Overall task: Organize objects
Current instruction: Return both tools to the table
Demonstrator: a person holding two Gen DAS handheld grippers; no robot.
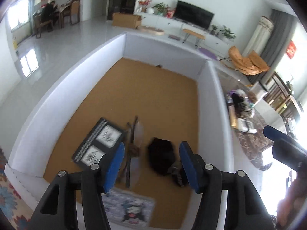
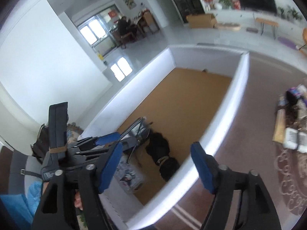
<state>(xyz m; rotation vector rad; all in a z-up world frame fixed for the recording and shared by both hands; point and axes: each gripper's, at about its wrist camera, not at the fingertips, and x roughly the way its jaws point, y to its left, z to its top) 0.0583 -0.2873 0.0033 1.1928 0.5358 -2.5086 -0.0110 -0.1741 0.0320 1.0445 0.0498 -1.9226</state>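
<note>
Your left gripper (image 1: 151, 164) and right gripper (image 2: 156, 165) both gape empty above the white-walled bin (image 1: 76, 72); black bundle (image 1: 163, 157), probably cloth, lies inside.

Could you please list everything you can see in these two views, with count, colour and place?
walled tray: one, white walls, cork-brown floor, centre.
black card: one, two pale pictures on it, tray's near left.
feathered hanging ornament: one, brown and pale, beside the card.
black bundle: one, tied with cord, tray's near middle.
printed packet: one, grey-white with a cartoon figure, tray's near edge.
pile of items: several, mixed colours, on the patterned rug right of the tray.
television: one, black, on the far cabinet.
cardboard box: one, brown, on the far floor.
seated person: one, dark clothing, at the far table.
left hand-held gripper: blue pads, open, empty.
right hand-held gripper: blue pads, open, empty.
</note>
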